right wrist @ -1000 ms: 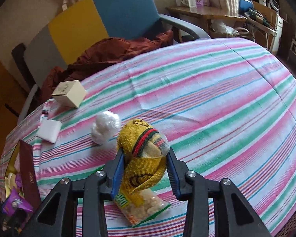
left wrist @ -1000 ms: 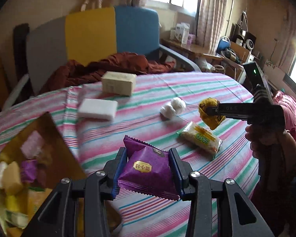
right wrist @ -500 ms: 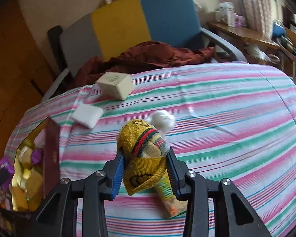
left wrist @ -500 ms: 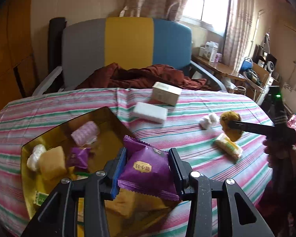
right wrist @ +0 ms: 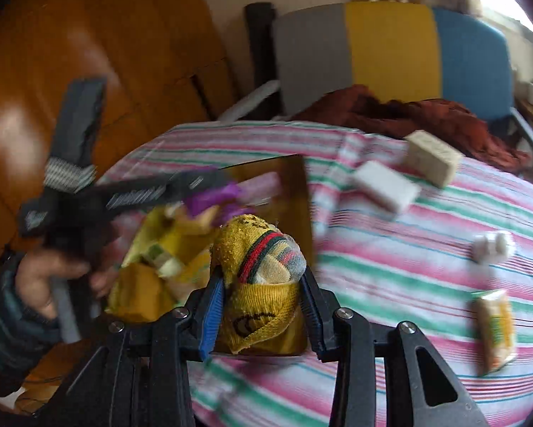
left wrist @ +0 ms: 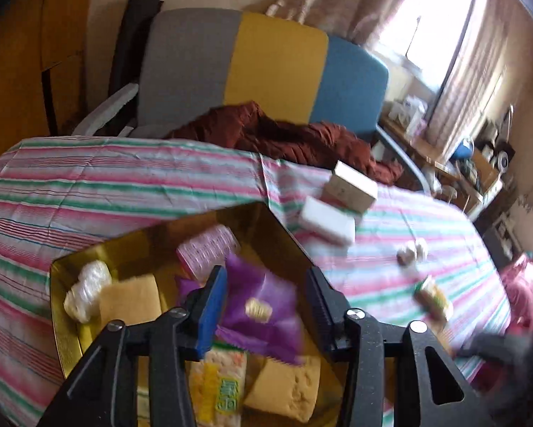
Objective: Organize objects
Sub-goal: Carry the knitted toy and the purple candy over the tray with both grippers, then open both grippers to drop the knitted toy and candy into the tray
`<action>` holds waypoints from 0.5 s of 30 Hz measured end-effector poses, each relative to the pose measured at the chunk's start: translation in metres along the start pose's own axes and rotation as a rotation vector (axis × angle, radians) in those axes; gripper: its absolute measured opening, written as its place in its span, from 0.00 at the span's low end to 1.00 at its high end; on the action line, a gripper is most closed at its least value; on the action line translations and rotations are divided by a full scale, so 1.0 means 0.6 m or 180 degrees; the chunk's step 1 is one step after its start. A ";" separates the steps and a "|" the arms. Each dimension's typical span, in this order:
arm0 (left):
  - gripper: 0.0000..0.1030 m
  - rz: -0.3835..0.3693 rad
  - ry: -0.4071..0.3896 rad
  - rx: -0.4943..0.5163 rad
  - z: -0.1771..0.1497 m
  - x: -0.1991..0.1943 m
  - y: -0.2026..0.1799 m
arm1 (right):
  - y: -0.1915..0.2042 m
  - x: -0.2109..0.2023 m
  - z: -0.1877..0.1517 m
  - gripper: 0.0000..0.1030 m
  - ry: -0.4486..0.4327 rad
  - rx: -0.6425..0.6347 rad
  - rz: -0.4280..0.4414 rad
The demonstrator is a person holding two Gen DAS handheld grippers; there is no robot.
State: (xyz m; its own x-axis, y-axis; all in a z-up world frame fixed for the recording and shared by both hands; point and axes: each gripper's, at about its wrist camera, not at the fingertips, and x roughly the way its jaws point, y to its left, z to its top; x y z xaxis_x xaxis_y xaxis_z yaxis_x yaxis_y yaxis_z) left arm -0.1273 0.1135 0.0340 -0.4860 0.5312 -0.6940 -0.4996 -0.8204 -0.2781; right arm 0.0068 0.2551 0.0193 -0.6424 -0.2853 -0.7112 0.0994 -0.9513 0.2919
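Note:
My left gripper (left wrist: 266,302) hangs over the gold box (left wrist: 88,249), its jaws spread wider than the purple snack packet (left wrist: 263,313), which is blurred between them above the box's contents. The box holds several snacks and sponges. My right gripper (right wrist: 263,291) is shut on a rolled yellow sock (right wrist: 259,270) and holds it just over the box's near edge (right wrist: 298,192). The left gripper also shows in the right wrist view (right wrist: 209,188), with the purple packet (right wrist: 213,195) at its tip.
On the striped tablecloth (left wrist: 88,185) lie a white block (left wrist: 327,220), a beige box (left wrist: 352,186), a white wad (left wrist: 412,251) and a yellow snack packet (left wrist: 433,299). A colour-blocked chair (left wrist: 277,67) with a red-brown cloth (left wrist: 284,135) stands behind.
My left gripper moved over the gold box and its jaws opened, letting the purple packet go. My right gripper carried the sock left to the box's edge.

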 end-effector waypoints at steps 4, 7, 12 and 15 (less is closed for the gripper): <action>0.67 -0.0021 -0.0186 -0.0208 0.021 -0.024 0.026 | 0.060 0.050 -0.016 0.45 0.0190 -0.0148 0.0250; 0.67 0.0090 -0.0303 -0.0212 0.019 -0.048 0.037 | 0.087 0.088 -0.030 0.48 0.0385 -0.0207 0.0334; 0.71 0.0378 -0.0413 -0.0181 -0.019 -0.085 0.058 | 0.115 0.109 -0.053 0.59 0.0507 -0.0269 0.0444; 0.73 0.0533 -0.0439 -0.0169 -0.050 -0.101 0.068 | 0.107 0.104 -0.056 0.60 0.0499 -0.0228 0.0432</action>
State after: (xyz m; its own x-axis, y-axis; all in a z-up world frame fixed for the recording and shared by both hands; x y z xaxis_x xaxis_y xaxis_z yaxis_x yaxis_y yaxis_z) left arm -0.0968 0.0414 0.0449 -0.6544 0.4075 -0.6369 -0.3669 -0.9077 -0.2038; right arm -0.0012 0.1725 -0.0280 -0.4941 -0.4208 -0.7608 0.2343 -0.9072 0.3495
